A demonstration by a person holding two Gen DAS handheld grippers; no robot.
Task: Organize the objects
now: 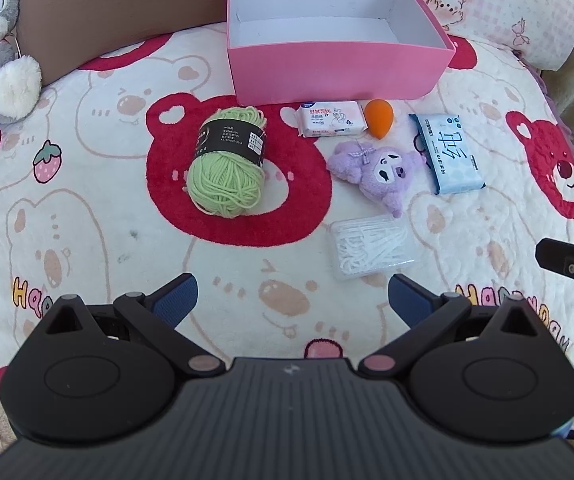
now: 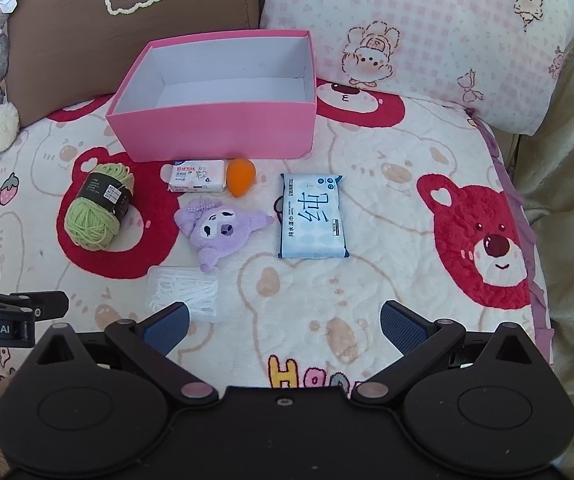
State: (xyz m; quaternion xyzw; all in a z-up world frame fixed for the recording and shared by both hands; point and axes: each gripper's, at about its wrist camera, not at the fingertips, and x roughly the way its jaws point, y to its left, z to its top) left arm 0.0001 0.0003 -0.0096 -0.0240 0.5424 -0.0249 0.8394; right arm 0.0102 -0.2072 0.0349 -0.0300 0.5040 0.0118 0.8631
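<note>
Your left wrist camera looks steeply down and forward over its own wide-spread jaws, from fairly near the bed [image 1: 87,220], placed left of the items. Your right wrist camera does likewise from further right. Both views share the pink box [image 1: 327,76] [image 2: 215,132], the green yarn [image 1: 227,168] [image 2: 99,212] and the pillows behind, and each catches the other's tool at its edge.
</note>
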